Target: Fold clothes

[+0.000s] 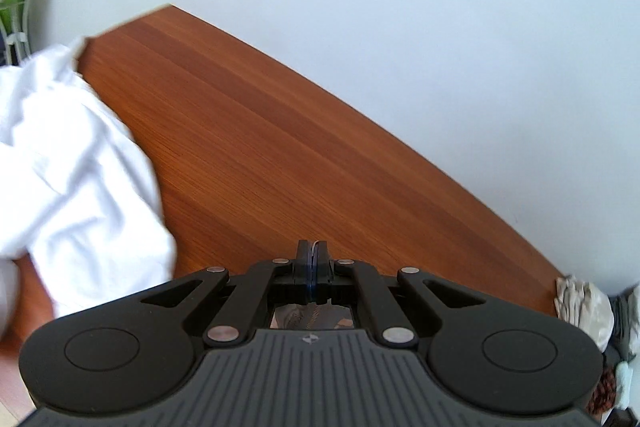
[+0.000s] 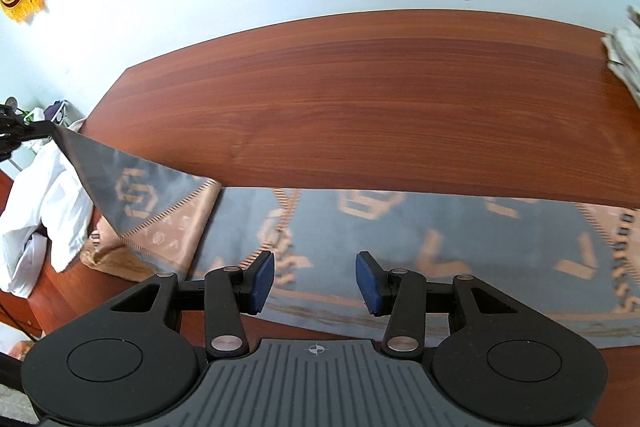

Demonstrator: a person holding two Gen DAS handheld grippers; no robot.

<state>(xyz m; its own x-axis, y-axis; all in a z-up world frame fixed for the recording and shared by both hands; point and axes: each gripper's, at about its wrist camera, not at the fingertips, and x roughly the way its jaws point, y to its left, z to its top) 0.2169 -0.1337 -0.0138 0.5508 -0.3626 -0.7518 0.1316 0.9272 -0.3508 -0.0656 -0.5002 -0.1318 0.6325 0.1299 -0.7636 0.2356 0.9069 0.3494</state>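
A grey scarf (image 2: 420, 227) with tan logos and a tan fringed end lies along the near side of the wooden table (image 2: 360, 99). Its left corner is lifted up to the far left by my left gripper (image 2: 12, 133), seen at that edge in the right wrist view. In the left wrist view the left gripper (image 1: 313, 251) is shut, with a thin edge of cloth between the pads and grey cloth showing under the jaws. My right gripper (image 2: 315, 279) is open and empty, just above the scarf's middle.
A crumpled white garment (image 1: 72, 163) lies at the table's left end, also in the right wrist view (image 2: 36, 211). A pale patterned cloth pile (image 2: 626, 59) sits at the right end. A white wall stands behind the table. A wire rack (image 1: 16, 7) stands far left.
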